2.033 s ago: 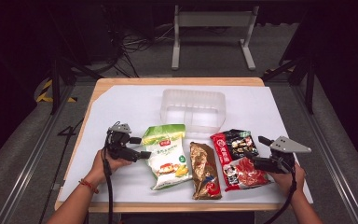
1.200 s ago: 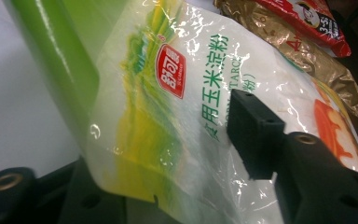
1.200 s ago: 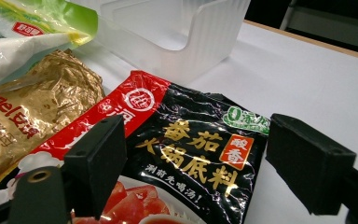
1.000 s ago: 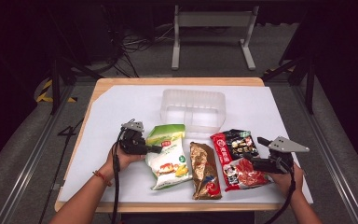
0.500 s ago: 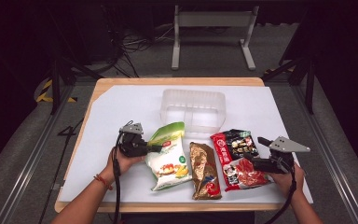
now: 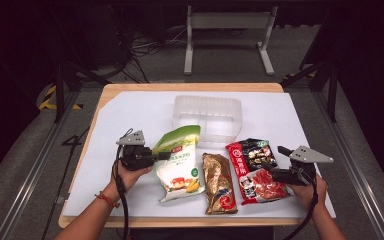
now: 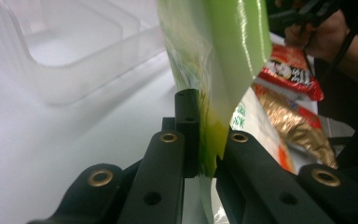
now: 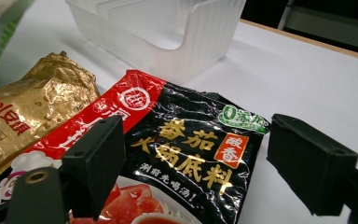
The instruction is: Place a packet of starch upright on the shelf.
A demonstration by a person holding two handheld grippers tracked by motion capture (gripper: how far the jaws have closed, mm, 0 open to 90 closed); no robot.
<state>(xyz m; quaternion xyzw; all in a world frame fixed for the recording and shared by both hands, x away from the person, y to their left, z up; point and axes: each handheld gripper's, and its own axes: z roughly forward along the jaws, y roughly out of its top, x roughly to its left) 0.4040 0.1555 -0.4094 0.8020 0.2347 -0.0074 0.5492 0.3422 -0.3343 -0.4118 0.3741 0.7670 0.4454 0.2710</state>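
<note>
— While the left gripper [image 6: 163,156] sits left of the clear plastic bin [image 6: 207,119] and nearer the person, what does it have hold of?

— Its jaws are clamped tight on the left edge of the green and white snack bag [image 6: 179,161]. The left gripper view shows the green film [image 7: 214,65] pinched flat between the two black jaws, with the bin [image 7: 70,56] off behind it.

— Where does that bag sit?

— Just in front of the bin, its green top corner raised and overlapping the bin's front wall in the high view; the lower end looks to rest on the white table cover [image 6: 130,115].

— And further right?

— A gold packet [image 6: 220,182] lies flat in front of the bin, then a red and black soup-base packet [image 6: 255,170] in front of the bin's right corner.

— The other claw?

— The right gripper [image 6: 275,162] rests at that packet's right edge, jaws spread wide. In the right gripper view the packet [image 8: 186,154] lies under the gap, and neither pad presses on it.
</note>
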